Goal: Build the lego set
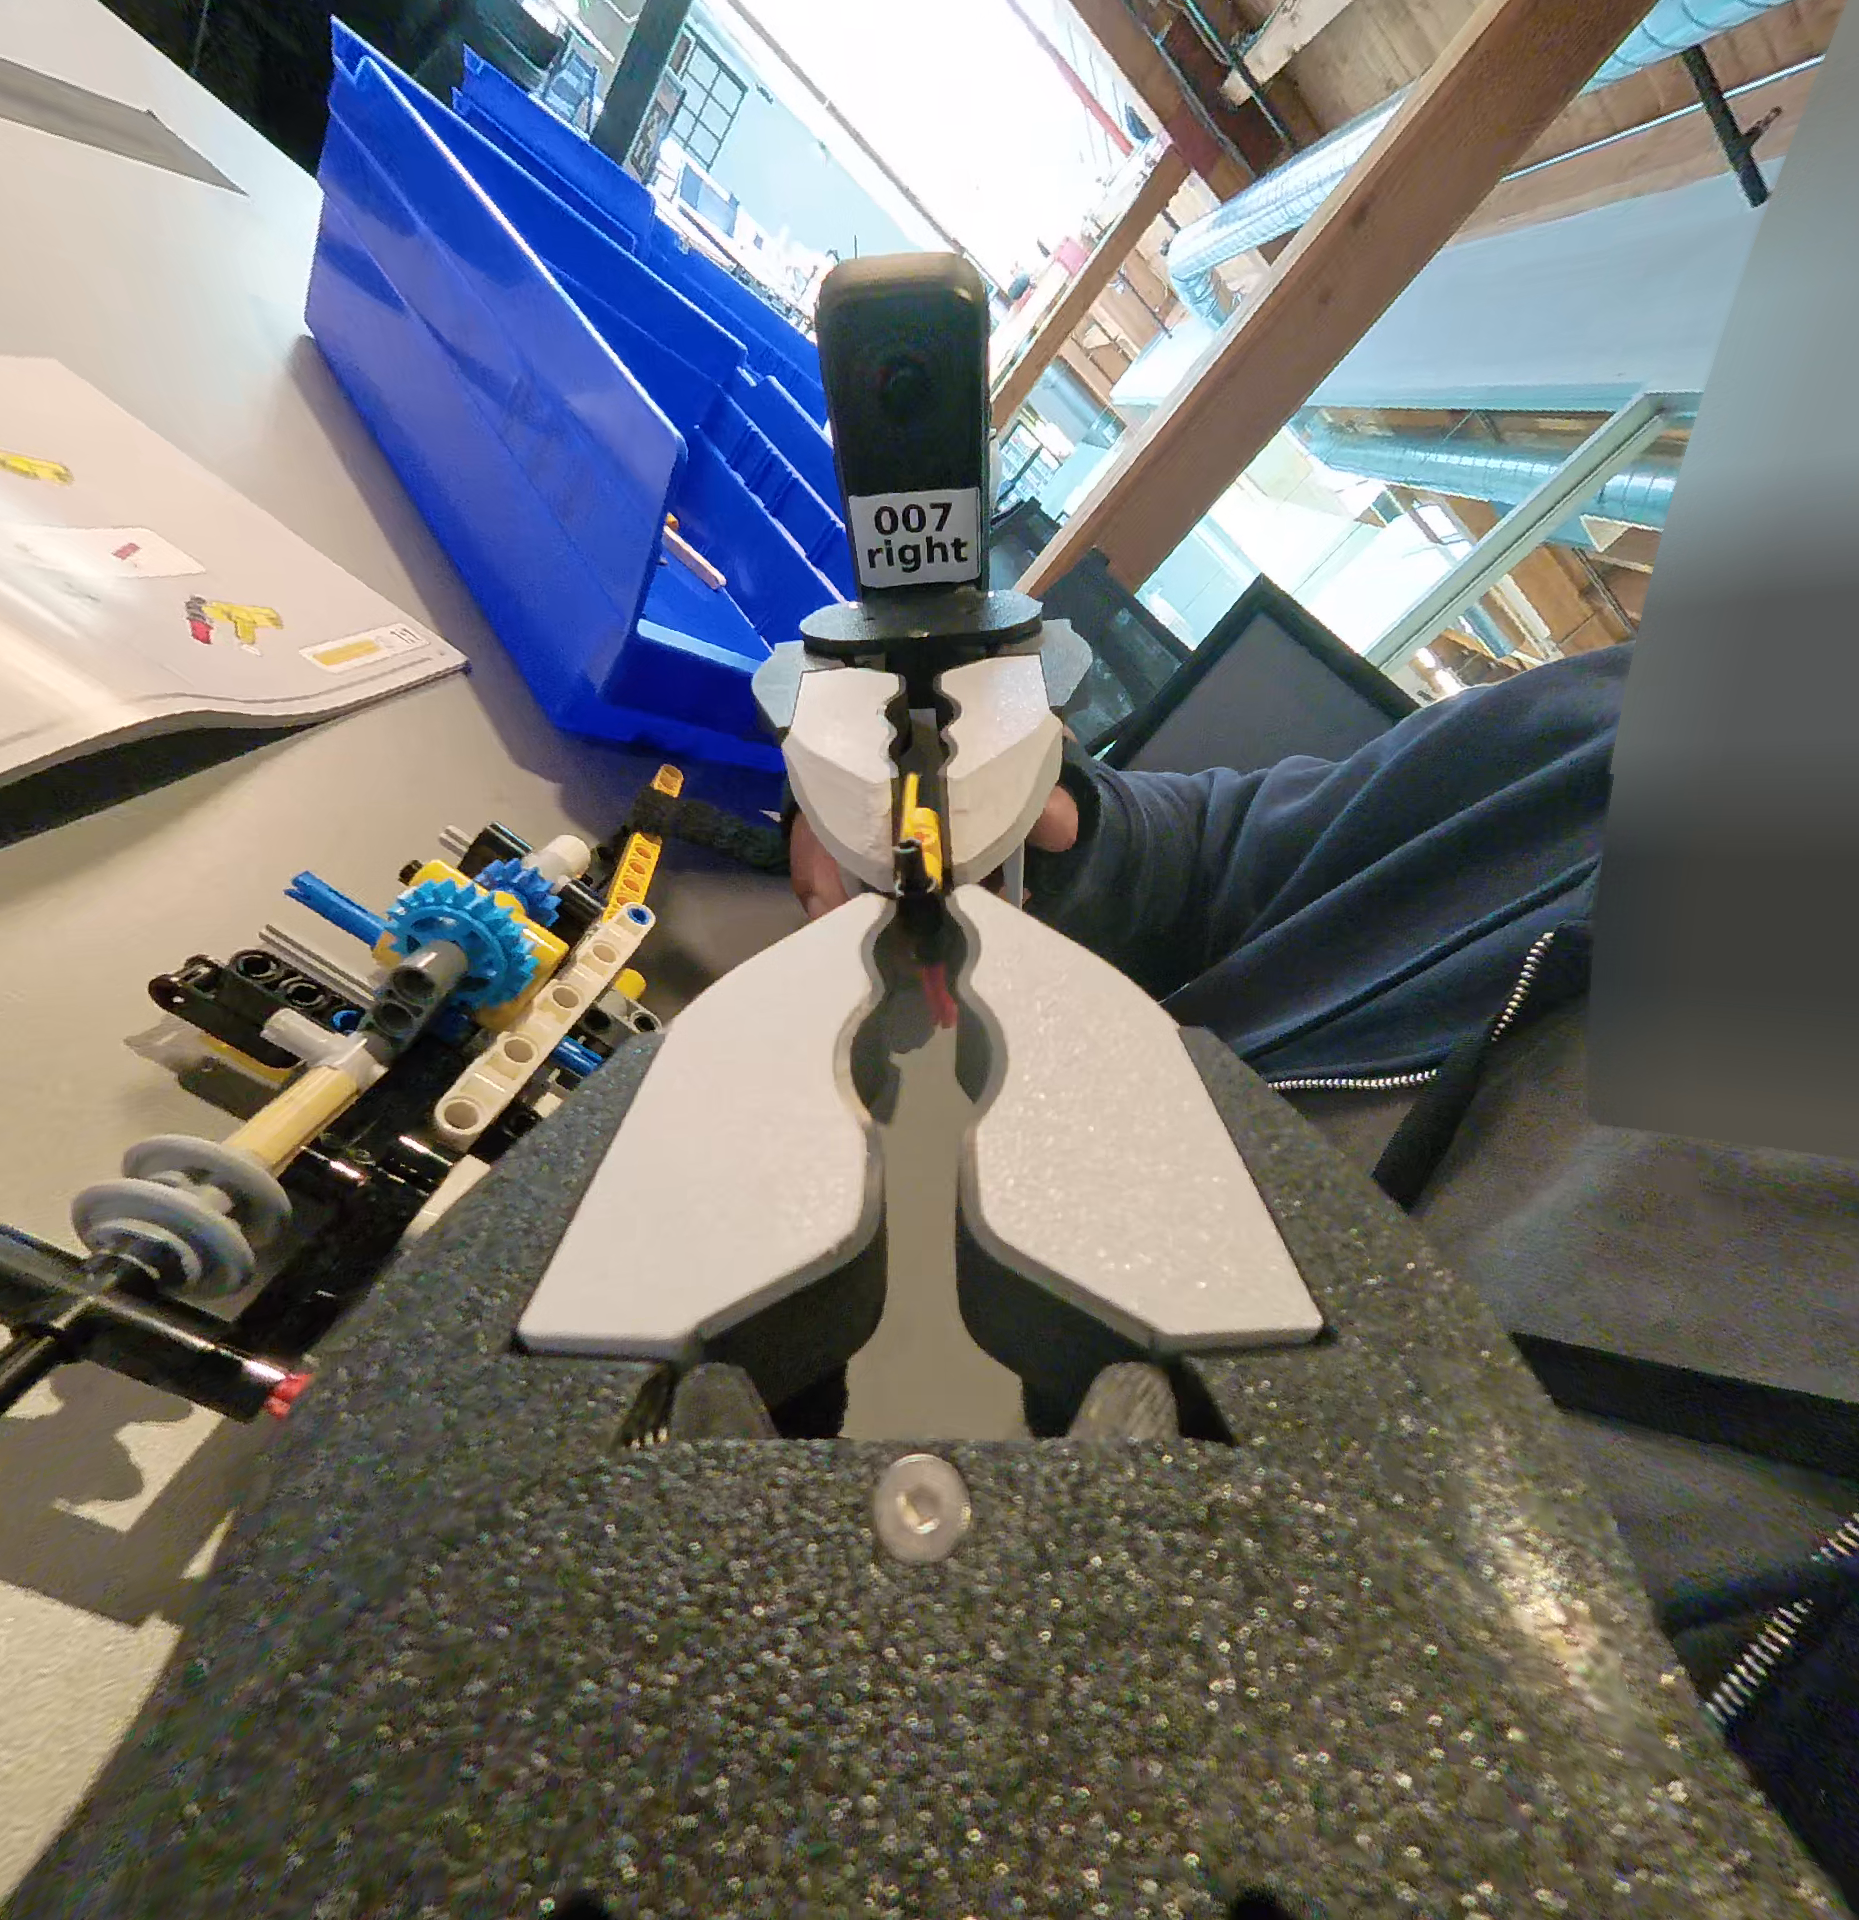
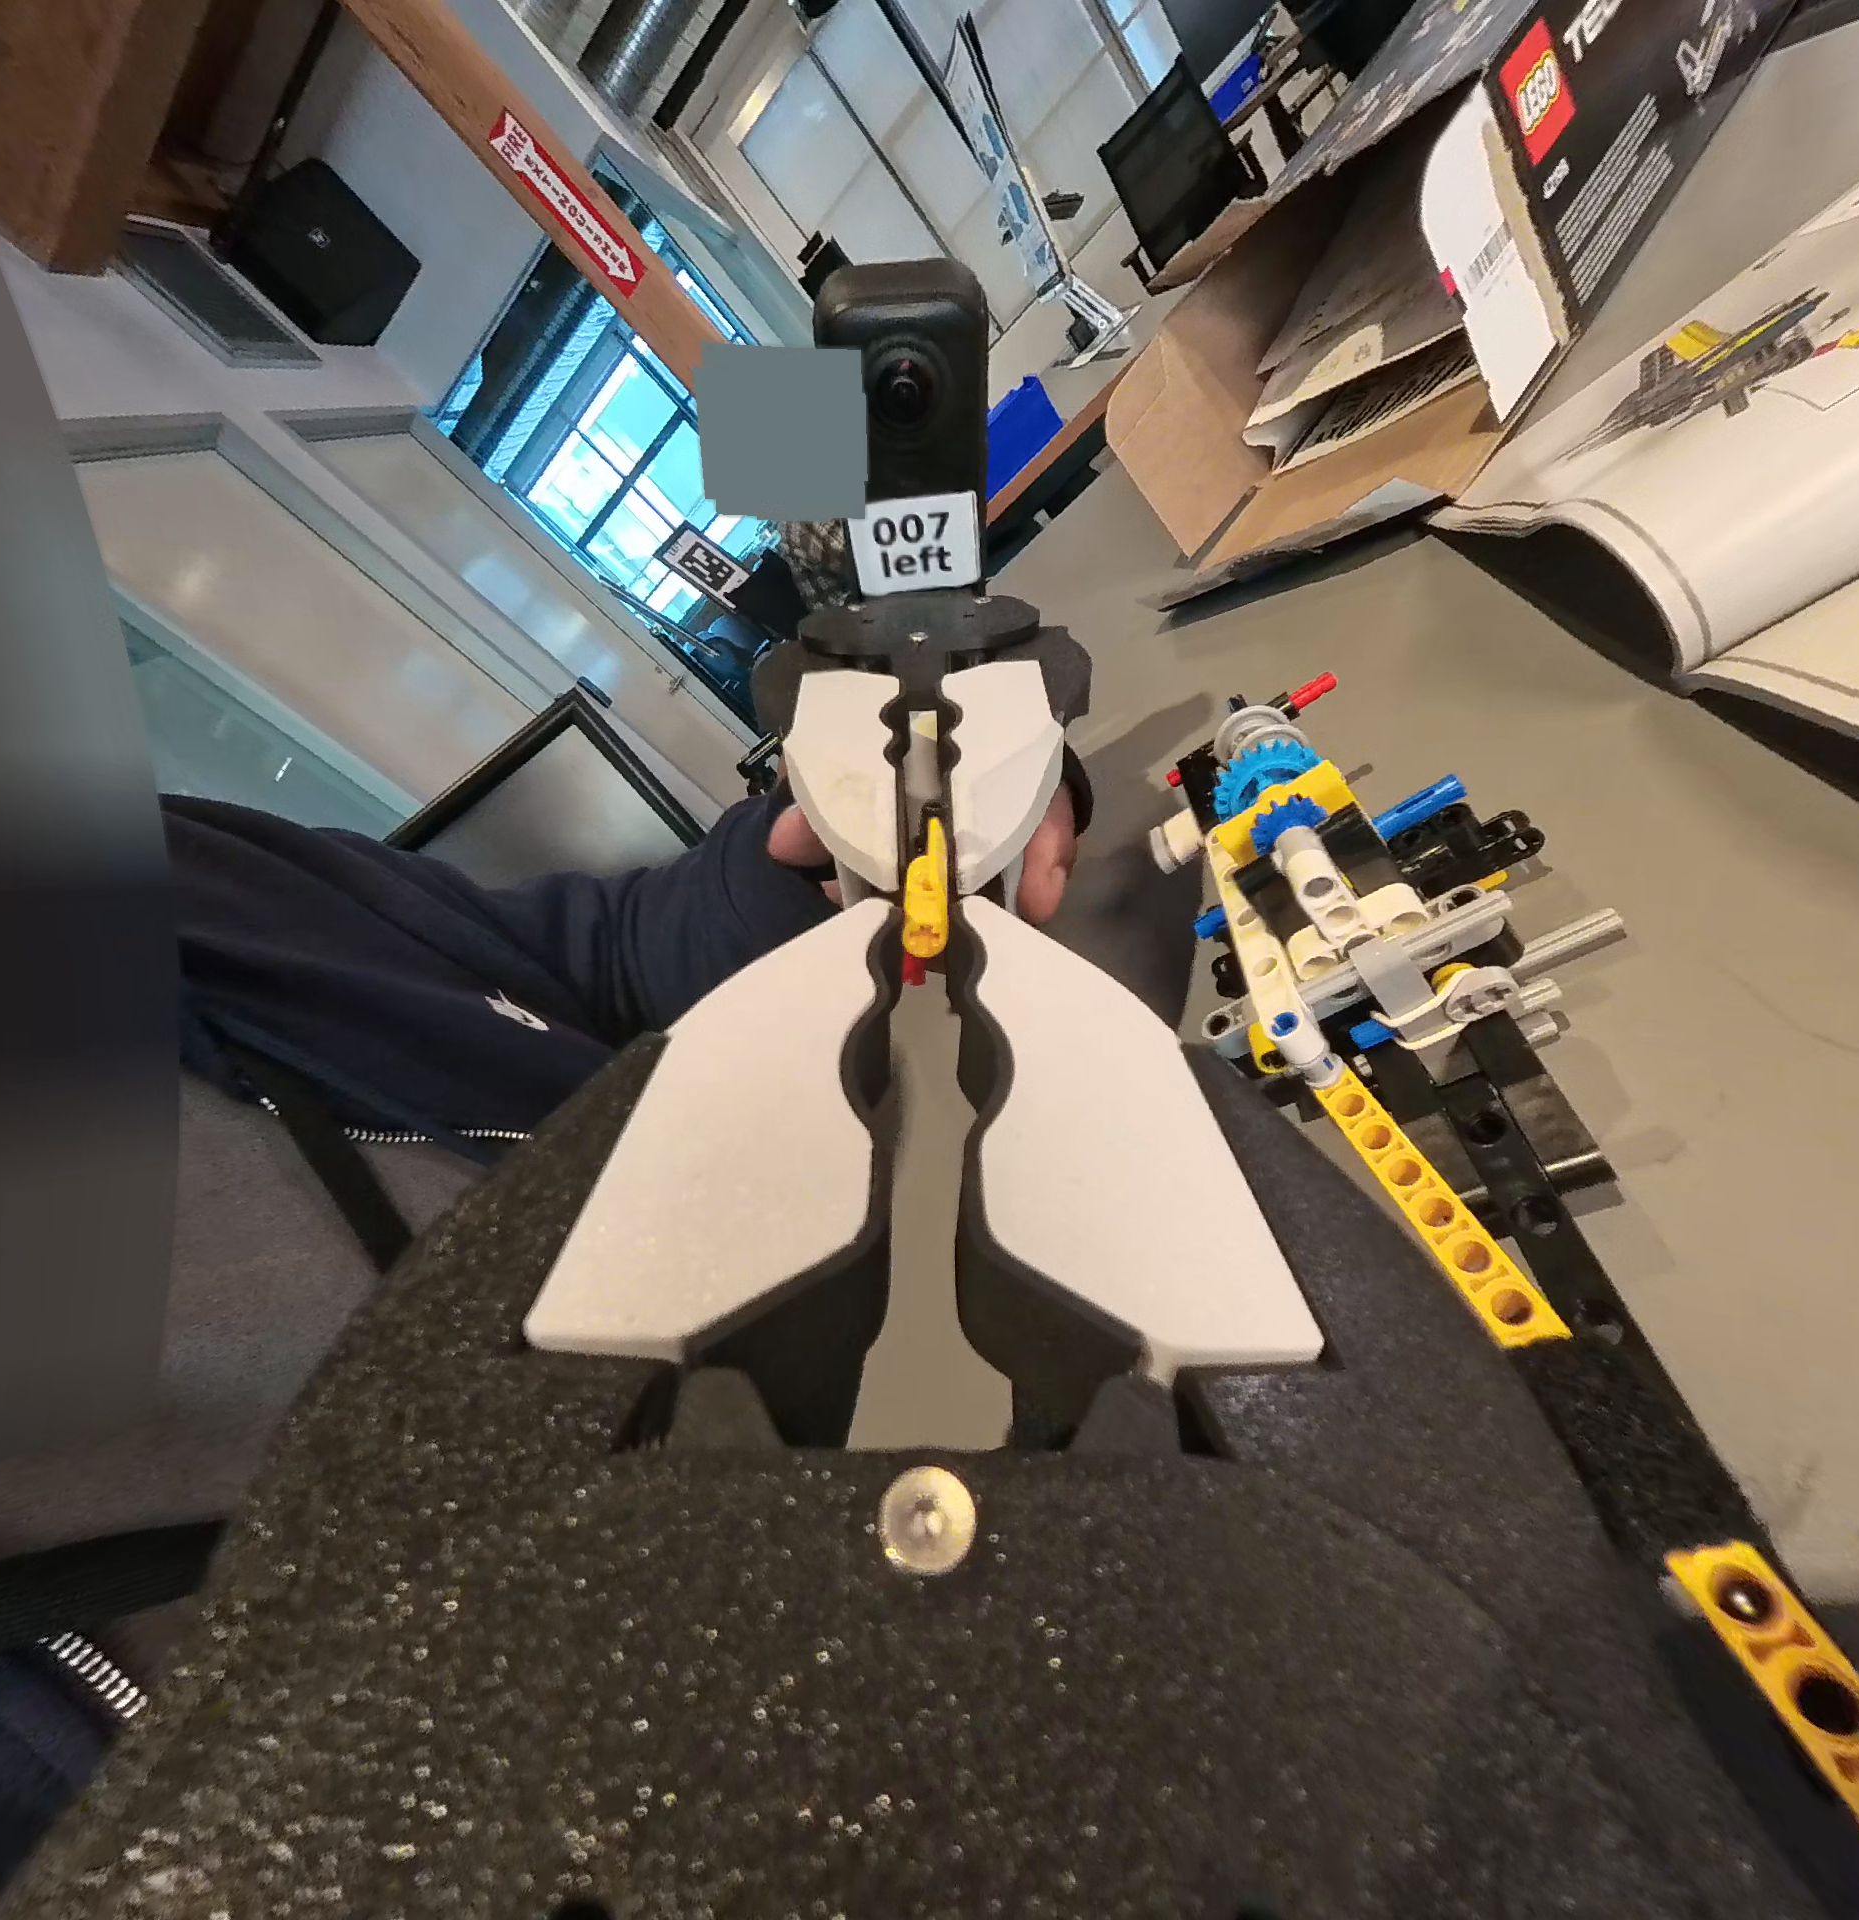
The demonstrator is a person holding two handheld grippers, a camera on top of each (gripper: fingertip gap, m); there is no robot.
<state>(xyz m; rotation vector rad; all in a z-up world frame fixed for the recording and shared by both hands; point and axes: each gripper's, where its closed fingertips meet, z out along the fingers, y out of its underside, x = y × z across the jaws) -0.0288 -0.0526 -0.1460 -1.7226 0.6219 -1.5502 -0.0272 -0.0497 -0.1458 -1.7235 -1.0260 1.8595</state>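
Note:
My two grippers meet tip to tip above the table. The right gripper (image 2: 925, 925) is shut on a small yellow connector (image 2: 925, 894), also seen in the left wrist view (image 1: 920, 831). The left gripper (image 1: 920, 920) is shut on a red pin (image 1: 940, 992) that sticks out of that connector toward it. A red end also shows between the right gripper's fingers (image 2: 912, 971). The partly built Lego model (image 1: 437, 997) with blue gears, white and yellow beams and a black frame lies on the grey table, beside the grippers (image 2: 1351, 935).
Blue plastic bins (image 1: 509, 416) stand behind the model. An open instruction booklet (image 1: 125, 582) (image 2: 1735, 468) lies on the table. The black Lego box (image 2: 1631, 135) and a cardboard box (image 2: 1268, 447) sit at the far end. A person's dark sleeve (image 1: 1320, 883) is close by. My left and right fingertips are right by each other.

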